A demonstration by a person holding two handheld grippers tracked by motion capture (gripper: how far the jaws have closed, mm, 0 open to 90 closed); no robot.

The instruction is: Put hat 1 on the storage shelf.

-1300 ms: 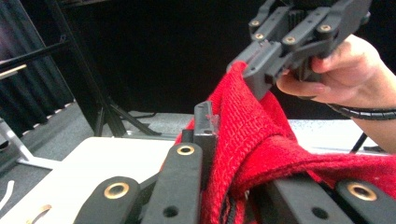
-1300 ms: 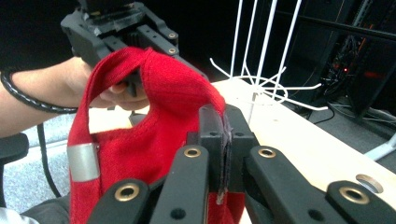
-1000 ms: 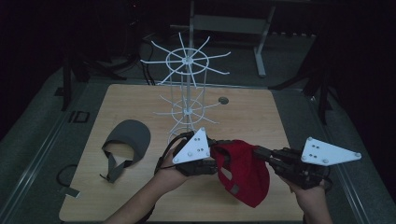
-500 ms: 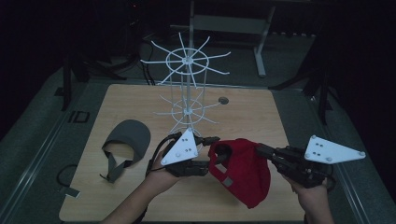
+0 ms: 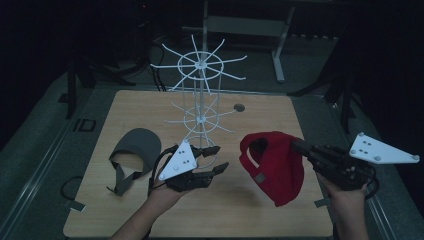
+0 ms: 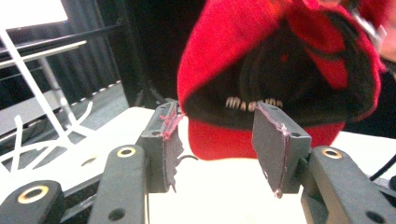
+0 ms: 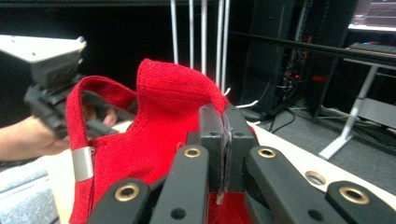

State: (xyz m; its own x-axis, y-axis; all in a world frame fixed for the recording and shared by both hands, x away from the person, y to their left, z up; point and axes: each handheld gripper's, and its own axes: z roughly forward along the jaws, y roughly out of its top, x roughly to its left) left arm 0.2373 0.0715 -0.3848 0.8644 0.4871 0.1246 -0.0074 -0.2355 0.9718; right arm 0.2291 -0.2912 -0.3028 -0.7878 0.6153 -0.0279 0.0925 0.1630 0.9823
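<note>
A red cap (image 5: 275,162) hangs above the right half of the table, pinched at its right edge by my right gripper (image 5: 300,146), which is shut on it. The right gripper view has the jaws closed on the red fabric (image 7: 159,126), with the cap's metal strap buckle (image 7: 82,163) at the left. My left gripper (image 5: 216,158) is open near the foot of the white wire rack (image 5: 200,100), apart from the cap. In the left gripper view its grey pads (image 6: 275,144) stand wide, and the cap's black inside (image 6: 280,88) faces them from farther off.
A grey cap (image 5: 134,150) lies on the wooden table (image 5: 150,107) at the left, strap toward the front. The wire rack's prongs spread over the table's middle and back. A small round hole (image 5: 239,107) sits behind the rack. Dark stands surround the table.
My left gripper has let go of the red cap, opened and drawn back left toward the rack's base. The right gripper has lifted the cap slightly and holds it alone.
</note>
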